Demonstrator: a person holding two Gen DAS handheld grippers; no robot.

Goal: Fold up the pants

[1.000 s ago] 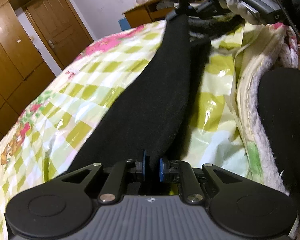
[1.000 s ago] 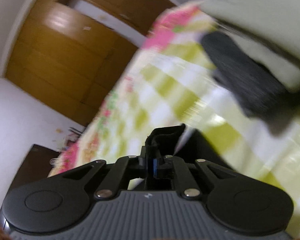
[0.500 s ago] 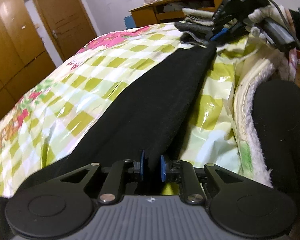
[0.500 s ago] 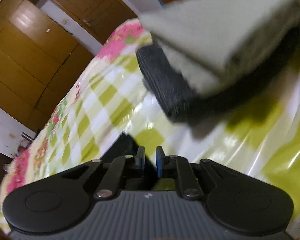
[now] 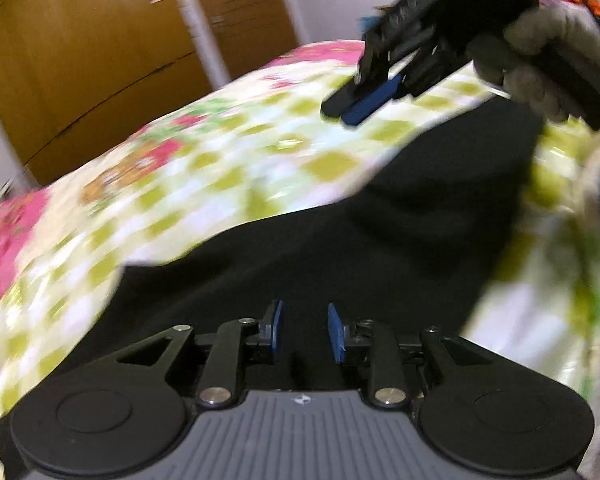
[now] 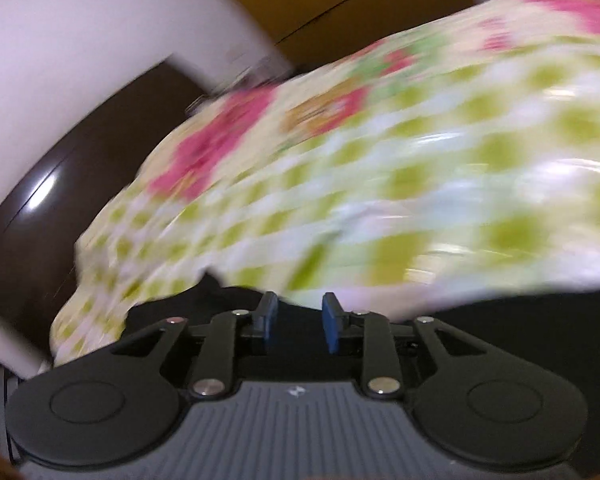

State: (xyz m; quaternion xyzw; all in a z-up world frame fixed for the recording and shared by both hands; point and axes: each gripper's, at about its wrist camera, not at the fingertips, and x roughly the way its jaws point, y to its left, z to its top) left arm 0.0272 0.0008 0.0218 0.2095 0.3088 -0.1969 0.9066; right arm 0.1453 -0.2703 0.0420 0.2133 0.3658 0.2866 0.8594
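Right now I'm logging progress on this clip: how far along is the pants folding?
Done: the black pants lie on the checked cover in a shortened, doubled-looking shape, though blur hides the edges. In hand: nothing; the left gripper and right gripper are both open, above the fabric. Left: probably another fold and smoothing.

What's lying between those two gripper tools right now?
In the left wrist view, only black pants span from the left gripper toward the right gripper.

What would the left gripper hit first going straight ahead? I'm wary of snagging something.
Probably the black pants, lying right ahead of the open left gripper on the checked bedcover; blur leaves depth unclear.
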